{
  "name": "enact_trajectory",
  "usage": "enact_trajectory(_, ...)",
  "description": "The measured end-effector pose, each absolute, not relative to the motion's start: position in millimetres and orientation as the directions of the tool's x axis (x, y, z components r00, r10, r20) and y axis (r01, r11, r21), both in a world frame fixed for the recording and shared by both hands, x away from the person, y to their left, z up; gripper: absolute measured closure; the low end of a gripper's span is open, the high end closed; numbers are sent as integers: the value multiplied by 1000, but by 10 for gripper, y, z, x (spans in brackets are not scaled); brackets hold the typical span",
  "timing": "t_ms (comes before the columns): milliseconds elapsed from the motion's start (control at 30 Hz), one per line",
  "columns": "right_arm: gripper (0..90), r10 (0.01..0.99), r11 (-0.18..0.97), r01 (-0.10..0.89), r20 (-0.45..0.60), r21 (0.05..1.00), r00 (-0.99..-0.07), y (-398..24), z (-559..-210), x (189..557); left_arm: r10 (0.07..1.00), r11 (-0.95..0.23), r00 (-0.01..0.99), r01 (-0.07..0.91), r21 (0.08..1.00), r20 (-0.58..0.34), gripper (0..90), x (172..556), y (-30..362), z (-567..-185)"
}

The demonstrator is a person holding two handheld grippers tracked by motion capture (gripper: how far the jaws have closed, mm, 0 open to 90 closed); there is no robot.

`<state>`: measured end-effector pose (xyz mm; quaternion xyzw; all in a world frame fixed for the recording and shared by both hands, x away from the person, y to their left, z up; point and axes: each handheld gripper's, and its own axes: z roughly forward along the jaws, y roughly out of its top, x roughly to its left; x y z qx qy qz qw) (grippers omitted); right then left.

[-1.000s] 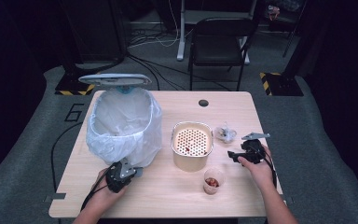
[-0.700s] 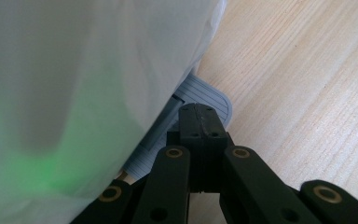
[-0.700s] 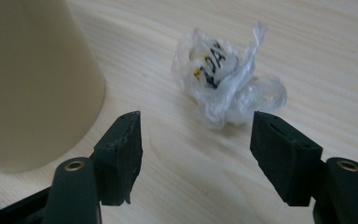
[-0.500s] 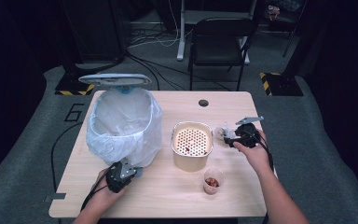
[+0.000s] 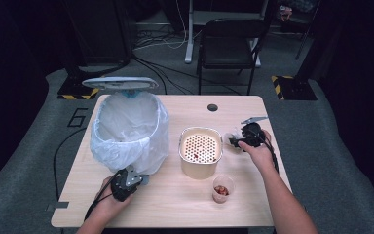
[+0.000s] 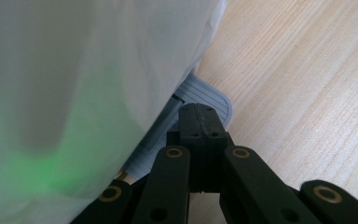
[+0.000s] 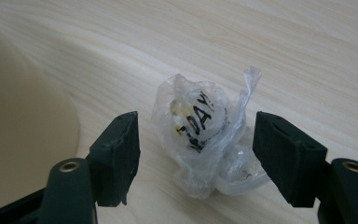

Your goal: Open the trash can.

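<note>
While the left gripper [image 5: 135, 174], jaws pressed together, rests on the grey pedal at the foot of the white-bagged, lid-up bin [image 5: 126, 127], the right gripper [image 7: 196, 161], jaws just opening again, straddles without pinching the crumpled clear printed wrapper [image 7: 204, 135] right of the cream perforated container [image 5: 200, 152]; pickup and binning remain.

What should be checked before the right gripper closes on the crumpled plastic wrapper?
1. Right gripper open, jaws having just been opening: ok.
2. Crumpled plastic wrapper sits between the jaws, pads not touching it: ok.
3. Beige strainer container stands apart from the wrapper: ok.
4. Left gripper shut, on the bin's pedal: ok.
5. Lined bin has its lid raised: ok.
6. Wrapper empty inside: cannot tell.
</note>
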<state>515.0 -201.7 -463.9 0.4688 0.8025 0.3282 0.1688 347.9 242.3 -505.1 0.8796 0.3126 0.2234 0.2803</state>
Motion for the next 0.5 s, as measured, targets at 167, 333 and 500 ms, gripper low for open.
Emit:
enact_trajectory(167,298,865,345,650,39,677,-499,-1989,-4673,5219,671,-651,710,425,629,214,900,3478,2426,-5046)
enact_trajectory(333,314,882,343,677,26,651,-471,-1963,-4785,5317,649,-675,722,403,618,238,900,3490,2438,-5034)
enact_trajectory(500,412,878,363,698,25,617,-479,-1966,-4948,5365,669,-651,711,423,630,214,900,3476,2431,-5048)
